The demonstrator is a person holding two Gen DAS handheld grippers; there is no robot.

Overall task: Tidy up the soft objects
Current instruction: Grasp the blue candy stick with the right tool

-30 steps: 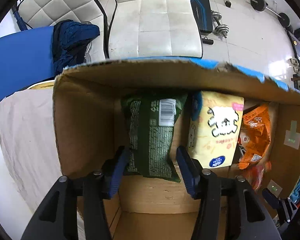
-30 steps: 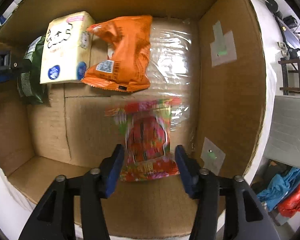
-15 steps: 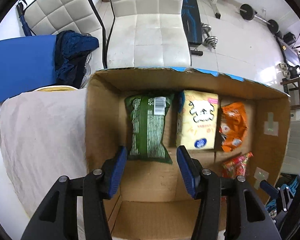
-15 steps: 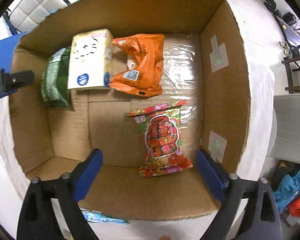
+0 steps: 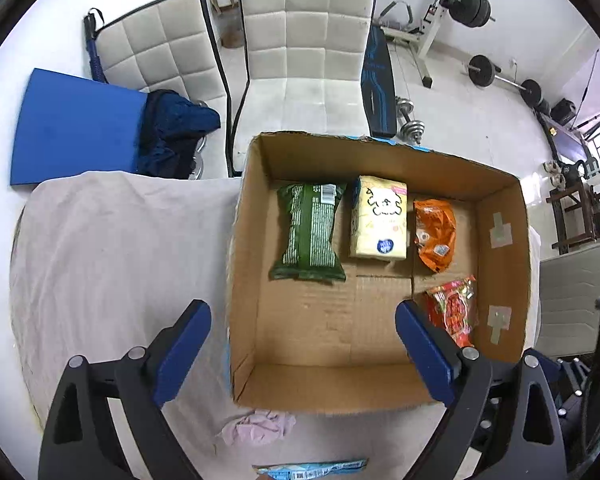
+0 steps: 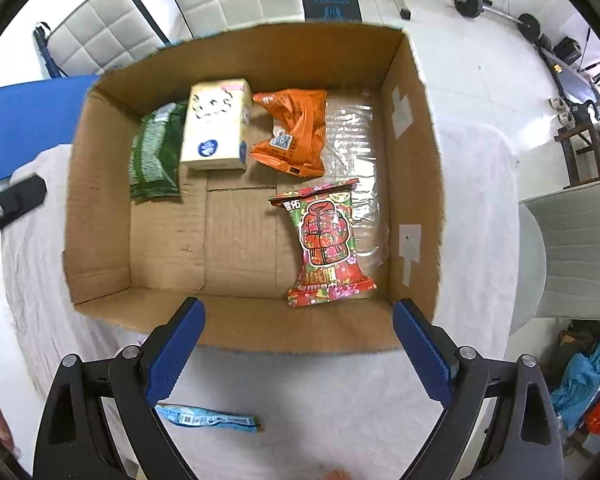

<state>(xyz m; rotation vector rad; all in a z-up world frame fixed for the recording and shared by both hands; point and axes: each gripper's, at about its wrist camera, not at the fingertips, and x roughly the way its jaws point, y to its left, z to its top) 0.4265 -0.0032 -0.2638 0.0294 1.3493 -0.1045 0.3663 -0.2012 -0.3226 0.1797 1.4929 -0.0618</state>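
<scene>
A: Left gripper (image 5: 302, 346) has just sprung wide, nothing between its jaws!
B: Right gripper (image 6: 298, 346) gapes too. Green bag (image 5: 310, 237) lies far left in the cardboard box (image 6: 100, 200), red packet (image 6: 327, 242) near right.

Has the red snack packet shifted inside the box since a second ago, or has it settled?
Yes. The red snack packet was blurred between the right claw's fingers, and now lies flat by the cardboard box's right wall, below the orange packet.

A cloth-covered table (image 5: 100, 248) carries a cardboard box (image 5: 244, 280), pink rag (image 5: 256, 428) and blue packet (image 6: 208, 420).
</scene>
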